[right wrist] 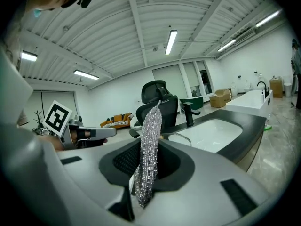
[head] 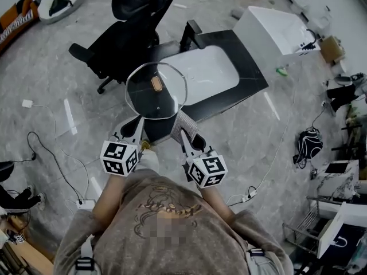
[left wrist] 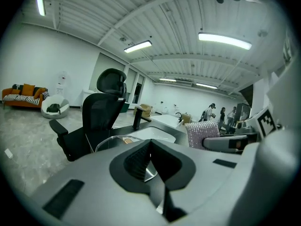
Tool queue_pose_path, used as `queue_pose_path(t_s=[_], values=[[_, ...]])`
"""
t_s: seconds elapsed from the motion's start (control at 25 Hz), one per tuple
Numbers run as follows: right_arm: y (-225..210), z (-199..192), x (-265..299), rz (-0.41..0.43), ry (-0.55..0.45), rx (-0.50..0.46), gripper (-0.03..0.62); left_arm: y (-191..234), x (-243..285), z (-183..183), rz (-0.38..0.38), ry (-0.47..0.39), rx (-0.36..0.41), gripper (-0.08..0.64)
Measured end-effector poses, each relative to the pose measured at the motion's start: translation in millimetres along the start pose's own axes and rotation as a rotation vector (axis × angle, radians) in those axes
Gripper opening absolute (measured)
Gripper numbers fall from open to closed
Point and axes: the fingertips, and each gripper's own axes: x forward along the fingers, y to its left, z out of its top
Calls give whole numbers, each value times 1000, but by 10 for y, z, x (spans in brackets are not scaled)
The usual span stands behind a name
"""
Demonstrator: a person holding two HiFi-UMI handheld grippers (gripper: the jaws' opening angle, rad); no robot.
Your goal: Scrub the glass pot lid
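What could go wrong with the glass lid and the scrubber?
The left tool pinches the glass lid only at its rim, in mid-air; scrubbing pressure might make it pivot or slip and break. The silver scrubber sticks well out of the right tool, so rubbing could drag it free.

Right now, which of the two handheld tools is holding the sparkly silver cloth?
The right tool: its jaws pinch the sparkly silver cloth between them. The left tool grips the glass lid by its rim instead.
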Motion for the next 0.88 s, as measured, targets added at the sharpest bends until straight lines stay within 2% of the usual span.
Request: queue_pose_path(t_s=[0.24, 0.44, 0.6, 0.64, 0.68, 0.72, 0.88], values=[[-150, 329, 578, -45, 5, -12, 83, 434, 418, 290, -29, 19, -2, 18], [-250, 485, 859, -78, 7, -15, 83, 595, 688, 450, -48, 39, 27, 21], [-401, 580, 995, -90, 13, -22, 83, 638, 868, 523, -58, 40, 18, 23], [-446, 604, 1023, -90, 13, -22, 83, 640, 910, 551, -64, 30, 3, 78], [-492, 626, 1052, -89, 13, -22, 83, 641, 951, 584, -72, 17, -19, 227], [-538, 644, 1081, -86, 12, -21, 83, 644, 989, 617, -75, 6, -40, 272], [-690, 686, 1210, -58, 28, -24, 83, 690, 1152, 644, -39, 13, -54, 279]])
